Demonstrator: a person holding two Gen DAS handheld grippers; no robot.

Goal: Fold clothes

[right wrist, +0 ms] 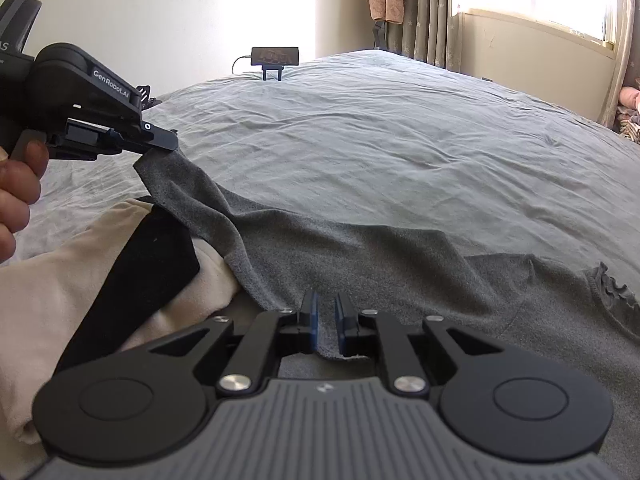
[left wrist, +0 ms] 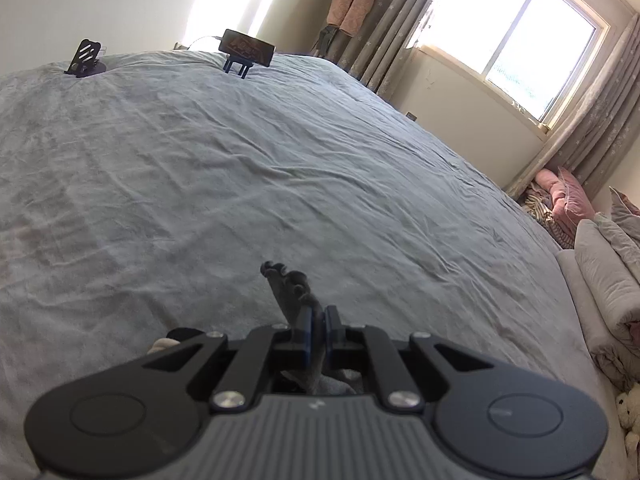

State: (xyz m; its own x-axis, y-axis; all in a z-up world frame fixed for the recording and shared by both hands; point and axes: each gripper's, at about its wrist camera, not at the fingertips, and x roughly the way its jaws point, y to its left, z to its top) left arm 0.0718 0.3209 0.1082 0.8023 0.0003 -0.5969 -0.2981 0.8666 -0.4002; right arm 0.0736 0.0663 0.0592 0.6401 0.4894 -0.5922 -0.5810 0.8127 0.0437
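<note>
Grey shirt (right wrist: 360,264) lies spread on the bed (right wrist: 400,140), near edge twd the person, one corner lifted. L gripper (right wrist: 168,146) is clamped tight on that corner; in the left wrist view a bunched bit of grey cloth sticks up btwn its fingers (left wrist: 306,320), which are pressed together w/ almost no gap. Fabric hangs from the grip in a slack, draped fold down to the bed.

R gripper (right wrist: 326,324) sits low over the near hem. Fingers part-open, narrow gap, and the hem edge lies in that gap; pads don't look to press on it, so no hold as far as I can tell.

Beside the shirt, at left, a cream garment (right wrist: 60,280) w/ a black strip (right wrist: 140,272) across it. The shirt's lifted edge partly overlaps it. A person's hand (right wrist: 16,196) holds the L gripper's handle. Phone on a stand (right wrist: 274,58) at the far end of the bed.

Handling, judged: thin knit, light, fully limp, no stiffness, so it sags and follows whichever point is lifted. Not slippery, not fragile; a small pinch holds. Best grabbed at corners or hem edges, two pts well apart on the same edge to keep it taut and the fold straight. A single-pt lift just bunches it. Risk: dragging the cream garment along w/ it.
</note>
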